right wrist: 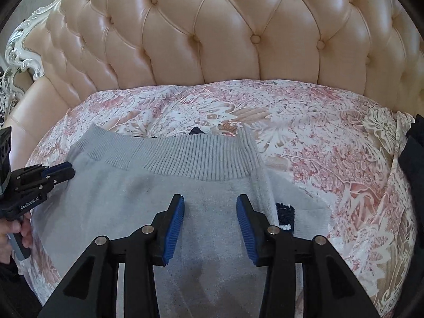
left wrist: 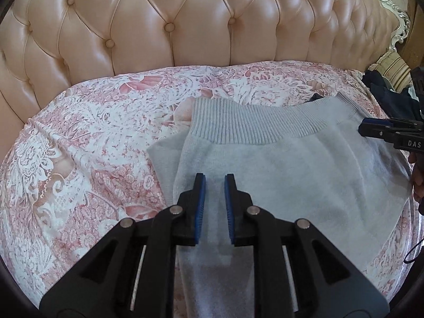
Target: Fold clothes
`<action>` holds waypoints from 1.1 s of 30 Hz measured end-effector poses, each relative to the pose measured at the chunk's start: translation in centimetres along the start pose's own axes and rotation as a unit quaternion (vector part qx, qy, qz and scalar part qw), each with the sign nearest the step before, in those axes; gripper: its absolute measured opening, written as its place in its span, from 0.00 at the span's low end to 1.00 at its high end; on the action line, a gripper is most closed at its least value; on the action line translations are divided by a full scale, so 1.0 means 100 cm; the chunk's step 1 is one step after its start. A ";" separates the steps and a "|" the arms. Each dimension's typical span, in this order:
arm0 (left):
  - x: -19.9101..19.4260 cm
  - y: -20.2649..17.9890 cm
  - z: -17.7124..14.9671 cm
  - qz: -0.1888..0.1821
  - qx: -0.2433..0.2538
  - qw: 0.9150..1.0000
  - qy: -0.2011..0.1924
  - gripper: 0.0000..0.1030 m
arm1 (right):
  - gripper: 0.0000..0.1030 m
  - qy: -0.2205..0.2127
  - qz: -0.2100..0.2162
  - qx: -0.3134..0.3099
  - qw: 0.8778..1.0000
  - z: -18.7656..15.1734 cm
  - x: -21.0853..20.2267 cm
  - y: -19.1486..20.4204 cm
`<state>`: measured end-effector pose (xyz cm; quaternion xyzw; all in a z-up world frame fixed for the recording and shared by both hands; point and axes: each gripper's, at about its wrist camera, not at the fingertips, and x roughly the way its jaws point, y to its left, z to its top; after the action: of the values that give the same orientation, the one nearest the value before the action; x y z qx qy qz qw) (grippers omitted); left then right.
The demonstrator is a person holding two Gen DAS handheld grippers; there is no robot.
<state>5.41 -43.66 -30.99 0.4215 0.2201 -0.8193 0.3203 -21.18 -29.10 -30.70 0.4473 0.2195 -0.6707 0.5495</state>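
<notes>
A light grey knit sweater (left wrist: 291, 175) lies flat on the bed, its ribbed band (left wrist: 254, 124) toward the headboard. My left gripper (left wrist: 215, 177) hovers over the sweater's left part, jaws a narrow gap apart with nothing between the blue pads. The right gripper (left wrist: 361, 128) reaches in at the sweater's right edge. In the right wrist view my right gripper (right wrist: 210, 198) stands open above the sweater (right wrist: 132, 204), below the ribbed band (right wrist: 196, 159), nothing between its pads. The left gripper (right wrist: 70, 169) sits at the sweater's left edge. A dark navy patch (right wrist: 285, 209) shows beside a folded grey strip.
The pink and white floral bedspread (left wrist: 79, 145) covers the bed in front of a tufted beige headboard (left wrist: 159, 21). Dark clothes (left wrist: 392, 98) and a striped pillow (left wrist: 394, 69) lie at the far right. A hand (right wrist: 16, 235) holds the left gripper's handle.
</notes>
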 end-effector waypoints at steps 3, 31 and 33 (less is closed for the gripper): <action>0.000 0.000 0.001 -0.001 -0.001 1.000 0.001 0.19 | 0.41 -0.001 -0.008 0.008 1.000 0.000 -0.002 -0.005; -0.052 0.141 -0.034 -0.309 -0.249 0.917 0.041 0.70 | 0.63 0.011 -0.011 0.077 0.997 -0.026 -0.102 -0.052; -0.040 0.142 -0.042 -0.349 -0.270 0.895 0.070 0.70 | 0.63 0.012 0.034 0.114 0.993 -0.032 -0.108 -0.058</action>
<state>19.50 -49.57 -31.24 0.2711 0.5877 -0.7558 0.0993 -25.53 -18.99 -24.33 0.5225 0.1328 -0.6665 0.5149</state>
